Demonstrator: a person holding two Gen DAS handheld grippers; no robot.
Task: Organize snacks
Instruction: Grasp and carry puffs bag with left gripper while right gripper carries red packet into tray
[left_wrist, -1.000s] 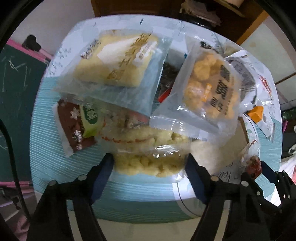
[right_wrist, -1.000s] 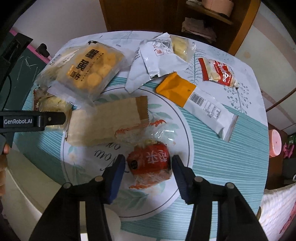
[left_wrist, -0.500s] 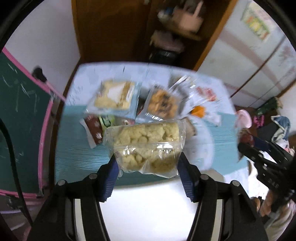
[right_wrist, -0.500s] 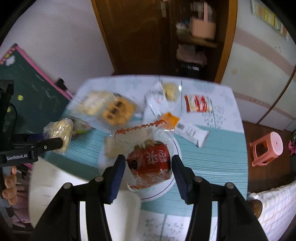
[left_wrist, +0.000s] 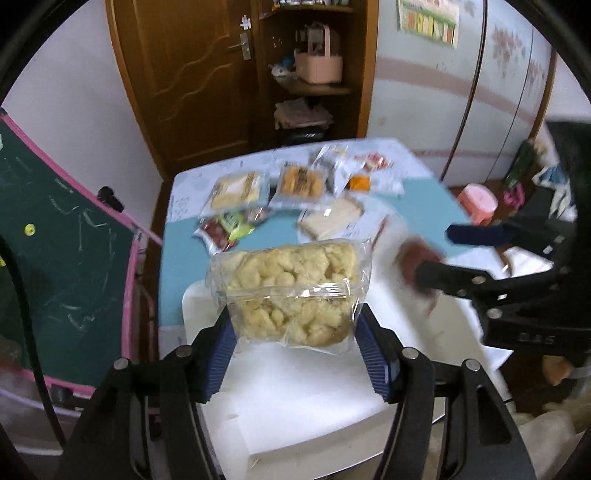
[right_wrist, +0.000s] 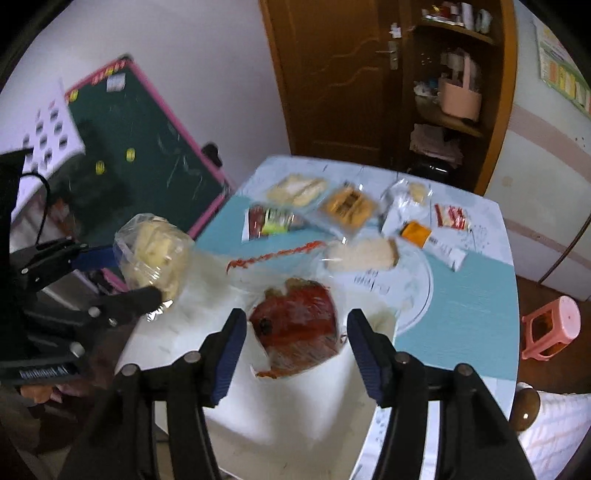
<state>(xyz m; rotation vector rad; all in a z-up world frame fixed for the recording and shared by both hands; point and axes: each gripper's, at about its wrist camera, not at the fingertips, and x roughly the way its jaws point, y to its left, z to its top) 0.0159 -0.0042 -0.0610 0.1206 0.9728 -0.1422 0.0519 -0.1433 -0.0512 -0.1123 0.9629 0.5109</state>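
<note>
My left gripper (left_wrist: 295, 332) is shut on a clear bag of pale yellow puffed snack (left_wrist: 291, 288) and holds it high above a white box (left_wrist: 314, 398). My right gripper (right_wrist: 295, 336) is shut on a red-wrapped snack in clear film (right_wrist: 295, 332), also lifted above the white box (right_wrist: 295, 424). In the right wrist view the left gripper (right_wrist: 122, 273) and its puffed snack bag (right_wrist: 155, 254) are at the left. In the left wrist view the right gripper (left_wrist: 443, 254) shows blurred at the right.
Several snack packs lie on the teal and white table (right_wrist: 469, 317): an orange cracker pack (right_wrist: 349, 205), a pale bun pack (right_wrist: 299, 190), a brown sandwich pack (right_wrist: 364, 254), an orange-white bar (right_wrist: 430, 240). A green chalkboard (left_wrist: 62, 258) stands left, a pink stool (right_wrist: 550, 328) right.
Both grippers have lifted their snacks off the table and pulled back and up. The table now looks far smaller and the white box lies below both grippers.
</note>
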